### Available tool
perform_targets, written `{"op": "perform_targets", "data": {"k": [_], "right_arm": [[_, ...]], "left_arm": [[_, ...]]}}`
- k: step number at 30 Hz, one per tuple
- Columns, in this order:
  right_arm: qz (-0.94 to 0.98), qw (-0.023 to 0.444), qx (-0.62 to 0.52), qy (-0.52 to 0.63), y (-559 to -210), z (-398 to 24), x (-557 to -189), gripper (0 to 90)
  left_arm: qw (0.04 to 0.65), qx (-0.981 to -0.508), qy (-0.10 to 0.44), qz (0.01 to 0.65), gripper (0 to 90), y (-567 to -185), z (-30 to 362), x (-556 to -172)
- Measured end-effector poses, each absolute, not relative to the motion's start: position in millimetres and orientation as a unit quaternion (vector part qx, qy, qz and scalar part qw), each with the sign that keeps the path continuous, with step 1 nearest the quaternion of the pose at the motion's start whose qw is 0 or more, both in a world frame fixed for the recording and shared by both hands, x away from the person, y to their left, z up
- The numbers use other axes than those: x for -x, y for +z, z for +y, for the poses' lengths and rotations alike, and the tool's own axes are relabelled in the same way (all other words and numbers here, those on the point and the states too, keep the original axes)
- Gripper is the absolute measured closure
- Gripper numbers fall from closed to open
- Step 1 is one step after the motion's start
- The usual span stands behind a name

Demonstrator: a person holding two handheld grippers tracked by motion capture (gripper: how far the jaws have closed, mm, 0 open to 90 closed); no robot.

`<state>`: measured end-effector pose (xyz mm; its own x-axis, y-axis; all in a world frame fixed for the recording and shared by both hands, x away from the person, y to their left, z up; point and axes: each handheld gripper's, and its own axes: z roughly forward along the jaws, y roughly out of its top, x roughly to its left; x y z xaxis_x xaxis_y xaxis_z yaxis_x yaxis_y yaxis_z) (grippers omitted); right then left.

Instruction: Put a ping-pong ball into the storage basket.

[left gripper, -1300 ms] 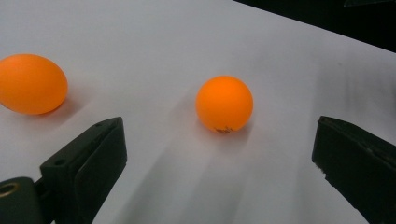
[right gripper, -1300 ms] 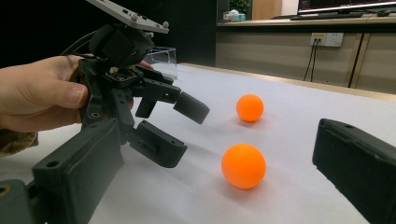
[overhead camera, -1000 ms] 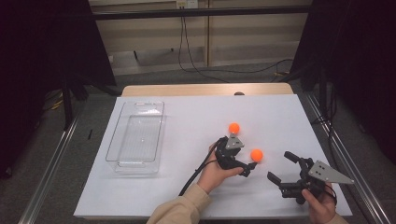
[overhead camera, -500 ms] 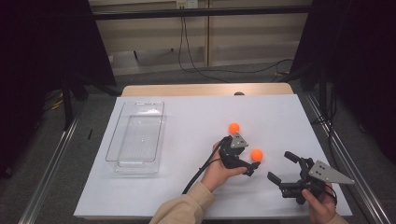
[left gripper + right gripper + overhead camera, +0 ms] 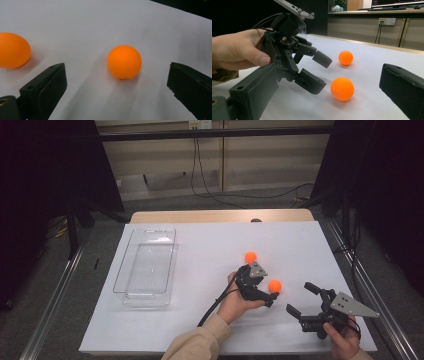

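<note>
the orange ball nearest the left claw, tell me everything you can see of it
The near orange ball is a small, smooth, matte sphere, plastic by its look, with a faint dark mark low on its side. It rests on the white table, casting a soft shadow. It sits between the jaws of the open left claw, which touch neither side of it. A second orange ball lies apart, farther off.
</note>
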<state>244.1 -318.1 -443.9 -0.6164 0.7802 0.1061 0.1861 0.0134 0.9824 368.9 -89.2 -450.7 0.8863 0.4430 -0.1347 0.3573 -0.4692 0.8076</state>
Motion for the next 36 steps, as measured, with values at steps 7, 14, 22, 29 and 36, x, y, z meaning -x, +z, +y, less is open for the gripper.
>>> {"op": "perform_targets", "data": {"k": [7,14,22,29,36], "right_arm": [[0.668,0.247,-0.361,0.602,-443.7,-318.0,-244.0,1.1],[0.668,0.246,-0.361,0.603,-443.8,-317.9,-244.0,1.0],[0.668,0.246,-0.36,0.603,-443.7,-318.1,-244.0,1.1],[0.668,0.246,-0.36,0.603,-443.6,-317.9,-243.8,1.1],[0.668,0.246,-0.36,0.603,-443.6,-318.0,-243.8,1.1]], "left_arm": [[0.458,-0.856,0.045,0.235,3.2,-450.8,-90.6,-370.5],[0.456,-0.858,0.044,0.232,3.7,-449.4,-95.0,-371.1],[0.45,-0.861,0.039,0.233,5.2,-450.2,-99.3,-372.1],[0.447,-0.863,0.036,0.233,8.3,-450.8,-102.1,-373.0],[0.446,-0.863,0.035,0.236,12.6,-451.2,-103.3,-376.1]]}}
